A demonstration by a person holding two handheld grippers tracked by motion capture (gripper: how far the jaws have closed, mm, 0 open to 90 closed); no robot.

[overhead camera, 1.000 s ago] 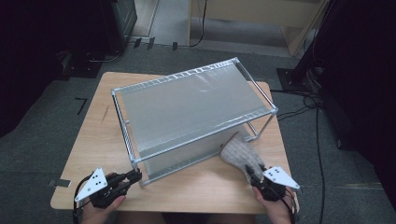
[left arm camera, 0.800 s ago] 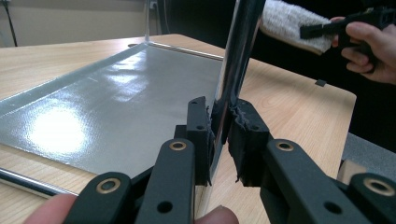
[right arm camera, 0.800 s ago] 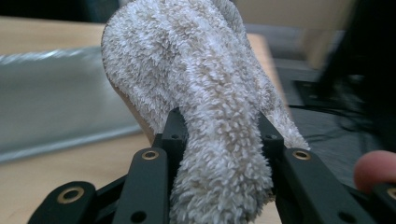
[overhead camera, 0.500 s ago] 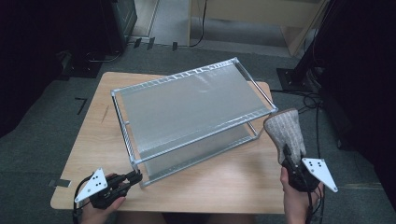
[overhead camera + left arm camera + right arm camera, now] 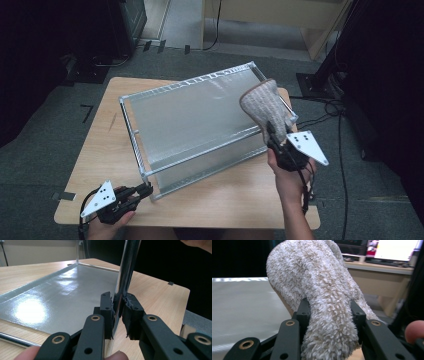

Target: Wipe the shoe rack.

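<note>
1 metal rack [image 5: 200, 120] w/ 2 shelves on table [image 5: 100, 150], both bare. L gripper [image 5: 119, 307] jaws clamped on rack's near corner post [image 5: 126, 270]. R gripper [image 5: 274, 134] jaws just opened a bit, gripping 1 fuzzy sock [image 5: 265, 107] above rack's right end.

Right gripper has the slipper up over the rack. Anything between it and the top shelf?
Nothing visible. The slipper, clamped in the right gripper, hangs above the right end of the rack's top shelf, which looks bare. The left gripper grips the rack's front corner post, off to the side.
</note>
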